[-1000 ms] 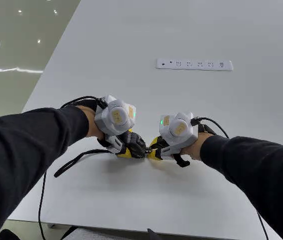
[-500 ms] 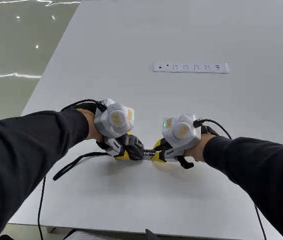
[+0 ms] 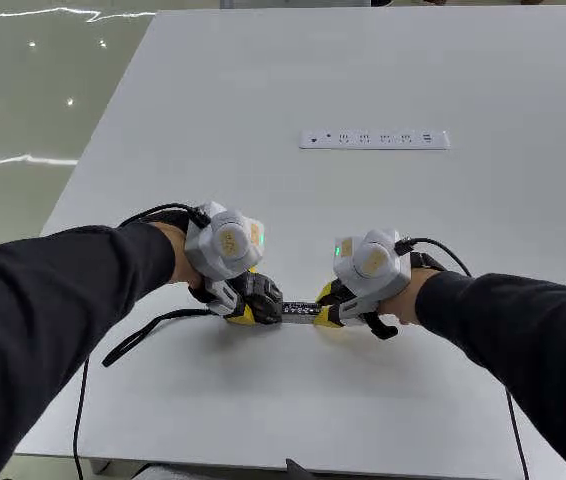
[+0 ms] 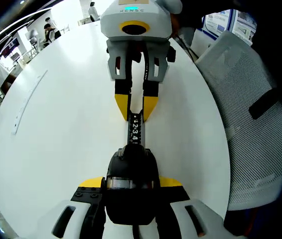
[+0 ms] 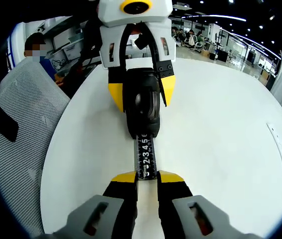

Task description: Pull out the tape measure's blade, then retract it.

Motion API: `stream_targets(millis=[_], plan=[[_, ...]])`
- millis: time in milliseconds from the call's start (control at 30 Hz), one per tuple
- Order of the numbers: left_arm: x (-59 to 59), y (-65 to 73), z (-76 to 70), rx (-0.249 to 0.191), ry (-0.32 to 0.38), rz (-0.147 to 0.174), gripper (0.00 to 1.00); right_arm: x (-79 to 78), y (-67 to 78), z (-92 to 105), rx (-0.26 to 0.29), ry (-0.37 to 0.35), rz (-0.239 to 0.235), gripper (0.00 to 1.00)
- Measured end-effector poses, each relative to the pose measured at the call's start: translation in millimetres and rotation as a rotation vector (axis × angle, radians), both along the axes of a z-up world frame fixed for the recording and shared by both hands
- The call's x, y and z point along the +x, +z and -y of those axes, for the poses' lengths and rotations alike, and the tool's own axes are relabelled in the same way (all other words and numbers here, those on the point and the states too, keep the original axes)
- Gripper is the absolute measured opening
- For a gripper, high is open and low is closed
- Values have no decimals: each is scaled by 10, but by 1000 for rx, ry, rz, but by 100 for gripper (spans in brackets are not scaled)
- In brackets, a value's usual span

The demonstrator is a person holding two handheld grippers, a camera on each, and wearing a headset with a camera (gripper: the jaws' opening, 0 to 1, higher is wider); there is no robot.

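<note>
Tape measure blade (image 5: 146, 157), pinched by the right gripper (image 5: 147, 178), has been drawn further from the case (image 5: 142, 107) clamped in the left gripper (image 4: 131, 182), so extension is judged underway

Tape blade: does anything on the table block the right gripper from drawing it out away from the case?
Nothing visible does. The right gripper, jaws shut on the blade, has bare table on its outer side; the power strip lies off toward the far edge.
</note>
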State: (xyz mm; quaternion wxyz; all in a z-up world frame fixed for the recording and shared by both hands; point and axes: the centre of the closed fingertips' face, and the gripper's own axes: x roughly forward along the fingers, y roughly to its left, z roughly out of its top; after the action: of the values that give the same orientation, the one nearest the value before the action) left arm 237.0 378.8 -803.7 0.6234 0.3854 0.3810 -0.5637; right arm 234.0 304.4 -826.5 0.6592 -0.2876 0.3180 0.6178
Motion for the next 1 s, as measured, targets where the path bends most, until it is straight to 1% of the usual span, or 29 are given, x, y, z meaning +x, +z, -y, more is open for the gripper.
stream_targets(millis=[100, 400, 1000], plan=[[0, 2, 2, -1, 4, 0, 35, 16, 1, 59, -3, -7, -3, 10], [3, -1, -3, 2, 4, -2, 35, -16, -6, 254, -26, -15, -5, 10], [6, -6, -6, 5, 4, -5, 35, -16, -12, 441, -37, -25, -4, 10]])
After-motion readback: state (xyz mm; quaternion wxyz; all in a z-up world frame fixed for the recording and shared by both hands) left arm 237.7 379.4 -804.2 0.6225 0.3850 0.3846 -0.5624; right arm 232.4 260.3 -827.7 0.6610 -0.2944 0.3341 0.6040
